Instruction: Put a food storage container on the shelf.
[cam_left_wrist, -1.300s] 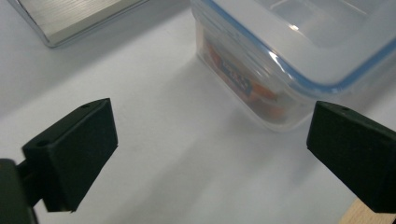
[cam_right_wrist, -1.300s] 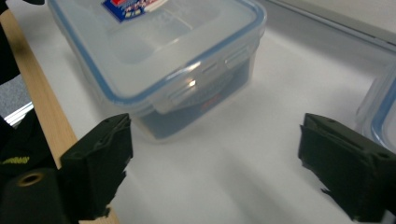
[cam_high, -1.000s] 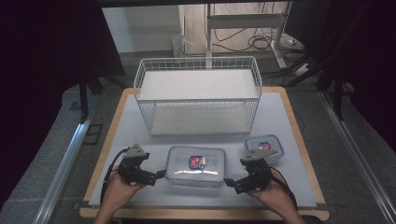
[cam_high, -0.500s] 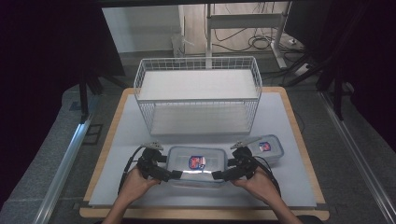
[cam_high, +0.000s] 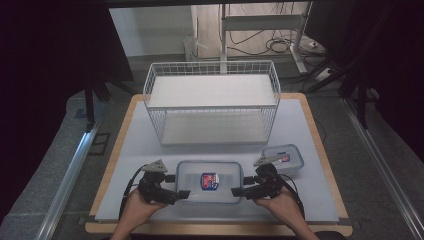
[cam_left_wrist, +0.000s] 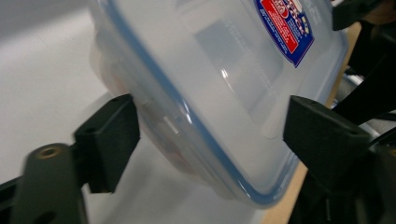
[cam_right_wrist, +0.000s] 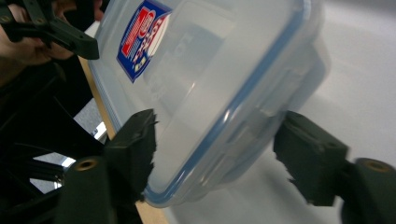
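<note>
A large rectangular food container of clear plastic lies flat near the front edge of the white table mat, in front of a white wire basket. Its see-through lid has a blue seal running round the rim and a red and blue label at the centre. A smaller container of the same kind sits just beside its far right corner.

A person holds a gripper at each short end of the large container. The left gripper takes the near left corner between its jaws, and in the left gripper view one black pad touches the container's side while the other stands close to the lid rim. The right gripper straddles the near right corner; in the right gripper view one pad meets the rim and the other sits slightly off the side wall. Both pairs of jaws have just been closing on the container, and whether they clamp it fully cannot be told.

Compared with a second ago, both hands have moved inward from open mat beside the container to its ends. The container lies in the same place.
</note>
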